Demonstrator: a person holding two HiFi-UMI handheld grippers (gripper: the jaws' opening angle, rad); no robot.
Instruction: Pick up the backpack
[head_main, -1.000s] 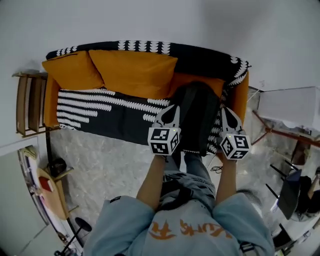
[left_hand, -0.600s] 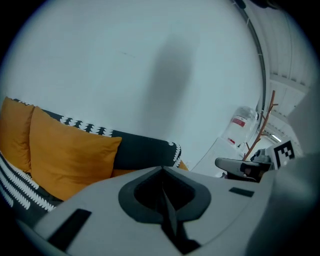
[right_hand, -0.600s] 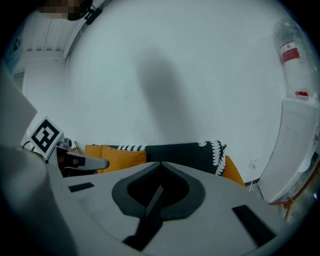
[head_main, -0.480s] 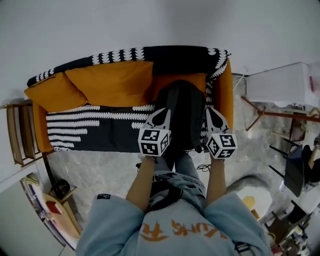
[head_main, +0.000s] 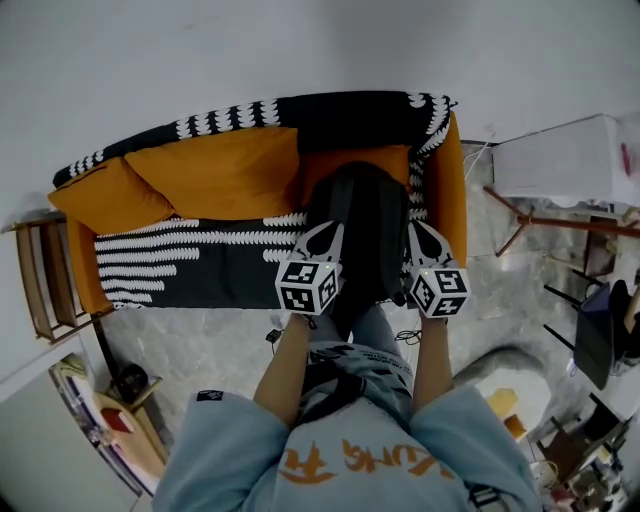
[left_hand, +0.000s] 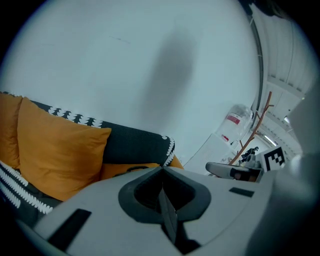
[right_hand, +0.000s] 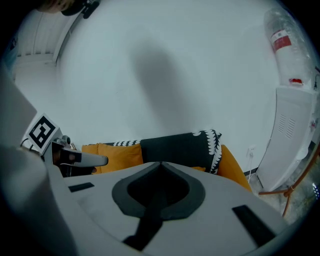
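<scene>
A black backpack (head_main: 370, 225) stands upright on the right end of an orange sofa (head_main: 452, 190) that is draped with a black and white throw (head_main: 190, 265). My left gripper (head_main: 332, 228) is shut and empty, just off the backpack's left side. My right gripper (head_main: 414, 228), also shut and empty, is just off its right side. In the left gripper view the shut left gripper (left_hand: 162, 169) points over the sofa back at the wall. The shut right gripper (right_hand: 161, 163) does the same in the right gripper view. The backpack's lower part is hidden behind my grippers.
Two orange cushions (head_main: 215, 180) lean on the sofa back to the left. A wooden rack (head_main: 35, 280) stands at the sofa's left end. To the right are a white box-like unit (head_main: 560, 160) and a wooden frame (head_main: 540, 225). A cable (head_main: 405, 335) lies on the marble floor.
Both grippers have sunk a little beside the backpack and stay shut. The head view has swung, so the sofa now sits more to the left.
</scene>
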